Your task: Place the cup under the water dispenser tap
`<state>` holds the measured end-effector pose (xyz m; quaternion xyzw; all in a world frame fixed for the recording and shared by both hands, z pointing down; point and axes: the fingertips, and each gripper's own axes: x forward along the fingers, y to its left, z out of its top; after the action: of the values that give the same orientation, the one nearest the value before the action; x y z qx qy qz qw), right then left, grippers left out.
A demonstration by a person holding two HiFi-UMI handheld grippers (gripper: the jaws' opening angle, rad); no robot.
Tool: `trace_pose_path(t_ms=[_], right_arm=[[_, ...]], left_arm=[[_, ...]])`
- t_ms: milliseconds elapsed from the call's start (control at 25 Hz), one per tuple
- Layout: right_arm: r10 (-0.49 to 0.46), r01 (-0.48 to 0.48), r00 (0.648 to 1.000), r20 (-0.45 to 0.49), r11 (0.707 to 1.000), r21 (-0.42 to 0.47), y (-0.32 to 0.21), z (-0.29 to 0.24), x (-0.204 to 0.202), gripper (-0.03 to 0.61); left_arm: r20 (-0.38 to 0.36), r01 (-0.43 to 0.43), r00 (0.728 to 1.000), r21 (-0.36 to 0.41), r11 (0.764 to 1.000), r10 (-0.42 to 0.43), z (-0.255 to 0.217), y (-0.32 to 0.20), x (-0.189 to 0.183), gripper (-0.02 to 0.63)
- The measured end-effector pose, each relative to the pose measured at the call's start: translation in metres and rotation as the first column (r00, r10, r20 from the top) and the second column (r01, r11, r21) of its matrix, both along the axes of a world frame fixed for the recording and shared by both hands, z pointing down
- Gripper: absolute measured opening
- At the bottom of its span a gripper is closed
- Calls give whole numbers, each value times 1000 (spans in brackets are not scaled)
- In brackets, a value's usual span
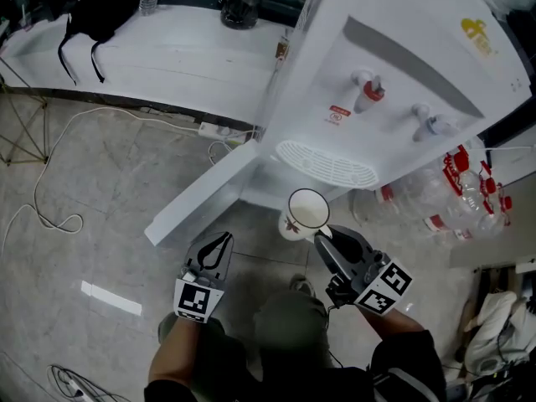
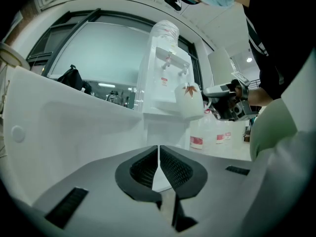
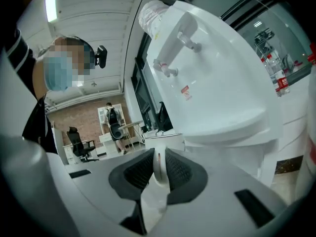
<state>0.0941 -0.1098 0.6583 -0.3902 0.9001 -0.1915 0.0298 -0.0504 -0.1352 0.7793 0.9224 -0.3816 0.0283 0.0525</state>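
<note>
- Cup (image 1: 306,212): white, leaf print on the side, thin wall. Judged light and prob. paper or thin plastic, so easily dented; no handle seen.
- Hold: wall taken at the rim, one jaw inside and one outside, as shown in the right gripper view. A firm squeeze would likely buckle the rim, so a light pinch is judged enough while the cup is empty.
- Once filled, the cup would be heavier and could tip from a one-sided rim grip; it is better left standing under the tap.
- Right gripper (image 1: 323,236): jaws pinching the cup's wall, cup upright with its mouth up.
- Left gripper (image 1: 223,243): jaws pressed together, nothing between them; held in front of the water dispenser (image 1: 402,48), to the cup's left, well apart from it.
- Cup's place: in front of the dispenser, near the front edge of its drip grille (image 1: 327,164), lower than the red tap (image 1: 369,93) and blue tap (image 1: 433,125); not yet under either.
- Contents: cup's inside looks white and empty in the head view.
- Other containers: large bottle (image 2: 165,31) seated on top of the dispenser, fill level not readable; clear bottles (image 1: 465,178) w/ red labels on the floor just right of the dispenser; dark jug (image 1: 241,2) on the surface (image 1: 184,48) behind the dispenser, contents not made out.
</note>
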Motion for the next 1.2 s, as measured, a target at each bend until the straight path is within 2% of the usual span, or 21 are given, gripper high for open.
trace_pose_path(t_ms=[200,520,920,1200], right_arm=[[-12,10,1000,23,996,89,-4,-51,-1,80],[47,-39,998,-33,976,216,-43,-95,17,80],[124,-99,987,-107,972,212,-82,-82,38,80],[106,-75,984,-142,974,212,-87,-75,34,80]], left_arm=[[21,-25,999,-2,1000,25,6,0,6,29],[26,-16,1000,-9,1000,17,7,-2,4,29],[2,-11,1000,-17,1000,12,6,-5,4,29],[30,-55,998,-15,998,56,11,-5,20,29]])
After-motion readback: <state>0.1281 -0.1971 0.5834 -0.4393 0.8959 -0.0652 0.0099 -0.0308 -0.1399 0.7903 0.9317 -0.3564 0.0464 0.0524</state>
